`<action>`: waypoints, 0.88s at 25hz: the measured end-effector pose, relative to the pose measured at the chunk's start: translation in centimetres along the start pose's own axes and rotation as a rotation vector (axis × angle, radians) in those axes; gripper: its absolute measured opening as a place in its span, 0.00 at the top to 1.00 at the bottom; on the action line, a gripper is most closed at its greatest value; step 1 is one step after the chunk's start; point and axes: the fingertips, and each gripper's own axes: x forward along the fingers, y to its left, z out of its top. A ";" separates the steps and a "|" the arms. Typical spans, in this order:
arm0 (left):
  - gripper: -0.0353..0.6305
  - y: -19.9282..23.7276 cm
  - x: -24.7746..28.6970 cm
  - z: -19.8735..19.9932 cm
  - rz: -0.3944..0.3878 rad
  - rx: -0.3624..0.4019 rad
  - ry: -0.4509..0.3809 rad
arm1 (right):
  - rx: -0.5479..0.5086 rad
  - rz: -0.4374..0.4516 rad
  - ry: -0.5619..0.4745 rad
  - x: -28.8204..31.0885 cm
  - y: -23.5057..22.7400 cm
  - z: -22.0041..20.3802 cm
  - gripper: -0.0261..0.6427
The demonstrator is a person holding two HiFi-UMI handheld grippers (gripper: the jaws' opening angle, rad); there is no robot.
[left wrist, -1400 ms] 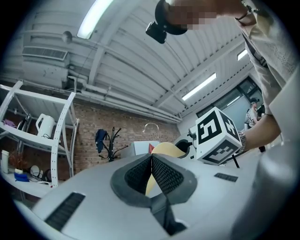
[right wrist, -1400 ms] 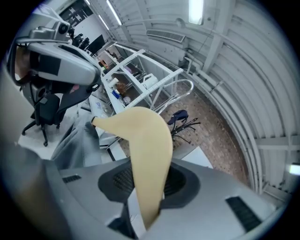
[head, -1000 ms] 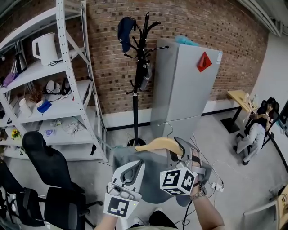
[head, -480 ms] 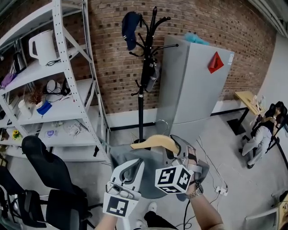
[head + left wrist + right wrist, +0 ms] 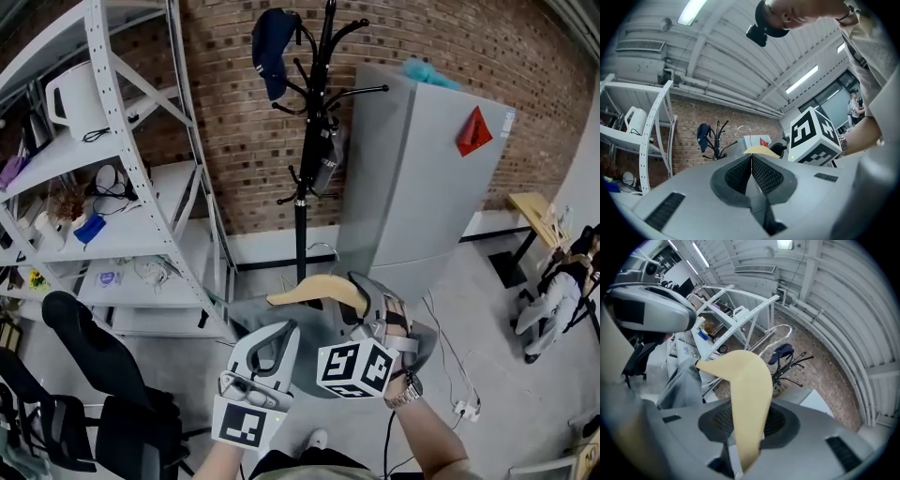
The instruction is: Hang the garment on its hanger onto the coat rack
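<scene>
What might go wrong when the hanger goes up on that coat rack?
The right gripper pinches only one arm of the wooden hanger, so it may tip and let the grey garment slide off. The coat rack holds a navy cap, which the hanger might knock down.

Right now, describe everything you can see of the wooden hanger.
The hanger is a curved, smooth, pale piece that looks like light wood, with a thin metal hook standing above it. A grey garment drapes from it, leaving the upper arm bare. The right gripper has its jaws clamped on the wooden arm and holds it in the air, hook upward. It hangs short of the black coat rack, on no peg, and nothing else visibly touches it.
</scene>
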 end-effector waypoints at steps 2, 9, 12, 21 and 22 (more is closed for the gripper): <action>0.94 0.6 0.9 -0.5 0.020 -0.016 0.004 | -0.005 0.006 -0.009 1.1 -0.4 0.0 0.77; 0.94 2.9 3.2 -2.8 0.027 -0.041 0.014 | -0.006 0.000 -0.002 5.0 -0.8 -0.4 0.77; 0.94 4.5 4.3 -4.1 0.005 -0.048 0.012 | -0.010 -0.011 0.016 7.1 -0.5 -0.1 0.77; 0.94 10.8 7.0 -8.2 -0.069 -0.087 0.003 | -0.002 -0.015 0.116 13.5 1.6 0.6 0.77; 0.94 11.5 7.2 -8.7 -0.080 -0.089 -0.001 | -0.002 -0.018 0.128 14.3 1.8 0.7 0.77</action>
